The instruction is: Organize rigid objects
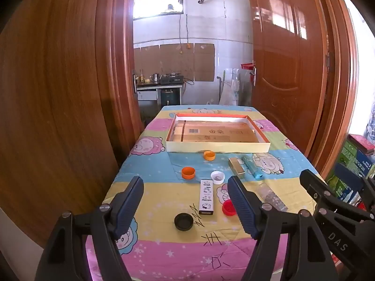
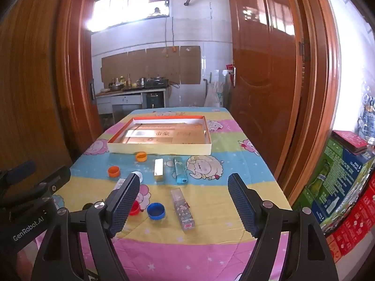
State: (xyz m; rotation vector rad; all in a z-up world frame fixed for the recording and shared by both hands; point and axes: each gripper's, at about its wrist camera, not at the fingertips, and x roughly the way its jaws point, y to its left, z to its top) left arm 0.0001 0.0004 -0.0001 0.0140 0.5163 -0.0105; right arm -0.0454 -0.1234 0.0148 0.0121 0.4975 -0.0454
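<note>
Both tongs are spread wide and holding nothing: the left gripper (image 1: 185, 201) and right gripper (image 2: 184, 202) just hover over the near end of the table. The stuff to sort is loose on the cartoon-print tablecloth (image 2: 222, 213): 2 orange plastic bottle caps (image 1: 188, 172), a black cap (image 1: 184, 221), a red cap (image 1: 228, 207), a white cap (image 1: 217, 177), a white printed rectangular box (image 1: 206, 196), a gold metallic box (image 2: 159, 169), a teal lighter-shaped thing (image 2: 180, 172) and a clear plastic case (image 2: 184, 210). The shallow cream cardboard tray with orange rim (image 2: 161, 150) sits at the far end, apparently the drop spot. I'd start with whatever's nearest and pinch the long boxes across their narrow sides. The right view shows a blue cap (image 2: 155, 210) that I can't spot from the left; the left view shows the black cap and the whole white box.
</note>
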